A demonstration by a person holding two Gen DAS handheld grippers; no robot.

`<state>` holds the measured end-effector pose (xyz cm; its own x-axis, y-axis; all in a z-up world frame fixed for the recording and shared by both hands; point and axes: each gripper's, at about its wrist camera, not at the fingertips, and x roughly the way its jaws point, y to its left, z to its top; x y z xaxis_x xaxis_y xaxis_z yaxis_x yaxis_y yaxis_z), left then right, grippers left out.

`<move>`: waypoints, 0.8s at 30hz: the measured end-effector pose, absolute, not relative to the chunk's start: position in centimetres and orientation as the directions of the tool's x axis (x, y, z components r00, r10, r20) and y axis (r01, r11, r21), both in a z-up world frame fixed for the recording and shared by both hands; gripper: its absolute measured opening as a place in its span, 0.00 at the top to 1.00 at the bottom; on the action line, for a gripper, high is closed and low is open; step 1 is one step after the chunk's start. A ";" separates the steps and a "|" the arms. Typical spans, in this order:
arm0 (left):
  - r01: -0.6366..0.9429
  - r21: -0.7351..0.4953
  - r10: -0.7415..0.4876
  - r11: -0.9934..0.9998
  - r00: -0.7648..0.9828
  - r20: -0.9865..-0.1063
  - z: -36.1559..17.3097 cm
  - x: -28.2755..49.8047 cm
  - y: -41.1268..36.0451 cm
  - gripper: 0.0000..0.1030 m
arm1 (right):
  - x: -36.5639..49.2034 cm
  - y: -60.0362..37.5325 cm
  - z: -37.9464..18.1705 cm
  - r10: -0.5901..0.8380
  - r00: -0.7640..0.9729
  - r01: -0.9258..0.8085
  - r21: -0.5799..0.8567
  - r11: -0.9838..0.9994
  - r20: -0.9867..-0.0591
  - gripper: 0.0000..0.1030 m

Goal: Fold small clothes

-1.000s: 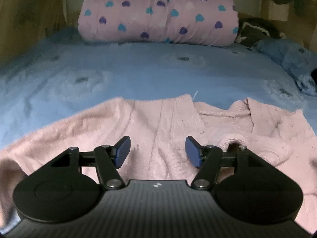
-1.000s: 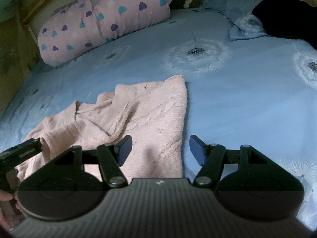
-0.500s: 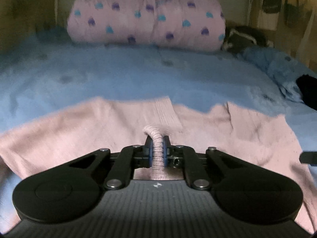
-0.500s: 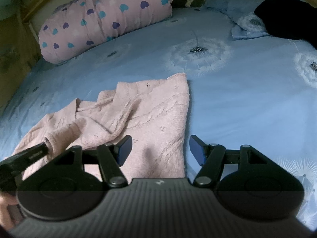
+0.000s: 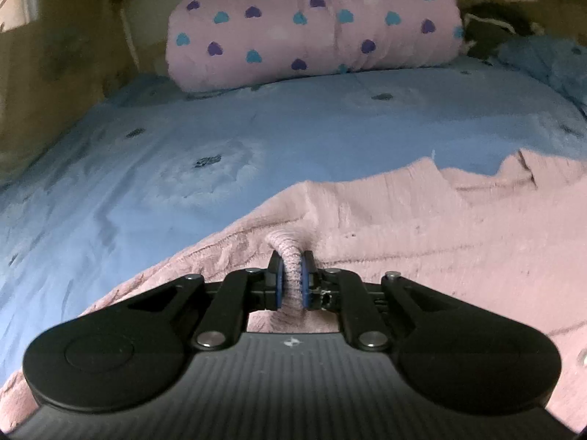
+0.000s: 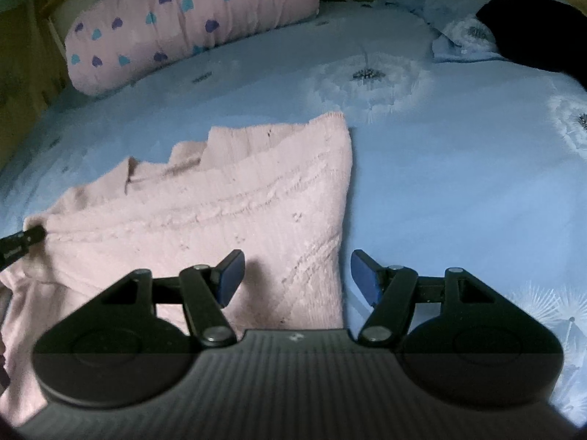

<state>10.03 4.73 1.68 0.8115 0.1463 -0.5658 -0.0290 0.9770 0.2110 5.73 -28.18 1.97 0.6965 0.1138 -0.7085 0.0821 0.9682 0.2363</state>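
Observation:
A pale pink knitted sweater lies on the blue bed sheet. My left gripper is shut on a ribbed fold of the sweater, which bulges up between the blue pads. In the right wrist view the same sweater spreads flat, its straight right edge running toward the camera. My right gripper stands open just above that near right edge, left fingertip over the knit, right fingertip over bare sheet. The tip of the left gripper shows at the sweater's left side.
A pink pillow with blue and purple hearts lies at the head of the bed. A black garment and a crumpled blue cloth rest at the far right. A wooden wall borders the left side.
The left gripper went from open to shut on a fold of the sweater, then pulled it leftward; the crumpled sleeve area has been drawn flatter. The right gripper stayed open and still.

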 end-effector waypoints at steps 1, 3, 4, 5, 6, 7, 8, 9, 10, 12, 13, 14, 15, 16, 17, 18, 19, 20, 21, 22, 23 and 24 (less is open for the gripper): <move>-0.020 0.227 0.146 0.974 0.816 -0.559 1.4 10.0 4.6 0.88 | 5.8 -28.0 1.8 0.108 0.695 0.080 0.226 0.971 -0.711 0.36; -0.013 0.236 0.145 0.972 0.821 -0.552 1.1 9.9 4.7 0.88 | 5.8 -27.6 1.5 0.091 0.698 0.069 0.193 0.979 -0.711 0.36; -0.011 0.234 0.143 0.972 0.820 -0.554 1.2 10.0 4.6 0.88 | 5.9 -27.4 1.5 0.082 0.700 0.064 0.177 0.982 -0.709 0.36; -0.012 0.228 0.140 0.974 0.819 -0.557 1.3 10.2 4.8 0.87 | 5.9 -27.2 1.4 0.074 0.703 0.059 0.162 0.985 -0.707 0.36; -0.017 0.218 0.139 0.976 0.816 -0.562 1.5 10.3 4.9 0.82 | 5.9 -27.0 1.3 0.066 0.706 0.054 0.147 0.988 -0.705 0.36; -0.023 0.202 0.136 0.979 0.811 -0.569 1.7 10.3 5.0 0.80 | 5.9 -26.8 1.3 0.060 0.709 0.052 0.137 0.989 -0.703 0.36; -0.027 0.185 0.131 0.982 0.806 -0.578 2.0 10.3 5.2 0.76 | 5.9 -26.7 1.2 0.055 0.711 0.050 0.129 0.990 -0.701 0.36; -0.029 0.163 0.120 0.986 0.803 -0.584 2.3 10.2 5.4 0.71 | 5.9 -26.7 1.2 0.053 0.713 0.049 0.124 0.991 -0.700 0.36; -0.030 0.138 0.106 0.990 0.801 -0.589 2.6 10.0 5.7 0.69 | 5.9 -26.7 1.2 0.052 0.714 0.049 0.124 0.991 -0.698 0.36; -0.029 0.099 0.082 0.995 0.807 -0.584 3.3 9.1 6.2 0.55 | 5.9 -26.8 1.3 0.054 0.716 0.054 0.133 0.990 -0.696 0.36; -0.032 0.094 0.081 0.995 0.813 -0.577 3.6 8.7 6.4 0.51 | 5.9 -26.9 1.3 0.056 0.718 0.058 0.141 0.988 -0.694 0.36; -0.036 0.093 0.082 0.995 0.820 -0.567 3.8 8.3 6.5 0.47 | 5.9 -27.0 1.4 0.058 0.721 0.064 0.150 0.987 -0.690 0.36; -0.039 0.098 0.087 0.994 0.826 -0.556 3.9 8.0 6.6 0.45 | 5.8 -27.2 1.5 0.058 0.726 0.070 0.158 0.985 -0.685 0.36; -0.040 0.103 0.091 0.994 0.831 -0.550 4.0 7.7 6.6 0.45 | 5.7 -27.3 1.7 0.054 0.735 0.080 0.165 0.983 -0.676 0.36; -0.040 0.111 0.095 0.993 0.833 -0.545 3.9 7.7 6.6 0.45 | 5.6 -27.4 1.9 0.049 0.745 0.088 0.170 0.981 -0.665 0.36; -0.042 0.120 0.101 0.992 0.831 -0.547 3.7 7.7 6.6 0.45 | 5.4 -27.5 2.0 0.046 0.756 0.091 0.175 0.980 -0.652 0.36; -0.047 0.133 0.114 0.990 0.824 -0.555 3.4 7.9 6.6 0.45 | 5.3 -27.6 2.2 0.043 0.768 0.094 0.179 0.979 -0.639 0.36; -0.062 0.150 0.137 0.987 0.811 -0.569 2.9 8.2 6.6 0.45 | 5.2 -27.6 2.3 0.040 0.779 0.096 0.182 0.979 -0.625 0.36; -0.080 0.164 0.162 0.983 0.795 -0.585 2.4 8.5 6.6 0.45 | 5.1 -27.7 2.4 0.039 0.791 0.095 0.186 0.978 -0.610 0.36; -0.091 0.163 0.172 0.982 0.782 -0.600 1.8 8.9 6.8 0.45 | 5.0 -27.7 2.5 0.039 0.798 0.093 0.186 0.978 -0.602 0.36; -0.096 0.152 0.170 0.984 0.777 -0.606 1.5 9.1 7.0 0.44 | 5.0 -27.7 2.5 0.038 0.799 0.091 0.184 0.979 -0.600 0.36; -0.104 0.143 0.171 0.984 0.774 -0.610 1.3 9.2 7.2 0.41 | 5.1 -27.6 2.4 0.038 0.795 0.090 0.178 0.980 -0.606 0.37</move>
<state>9.24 7.19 1.34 0.7739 0.1708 -0.6099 -0.1042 0.9842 0.1433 5.13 -27.63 2.43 0.7949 0.0376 -0.6056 0.0895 0.9799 0.1784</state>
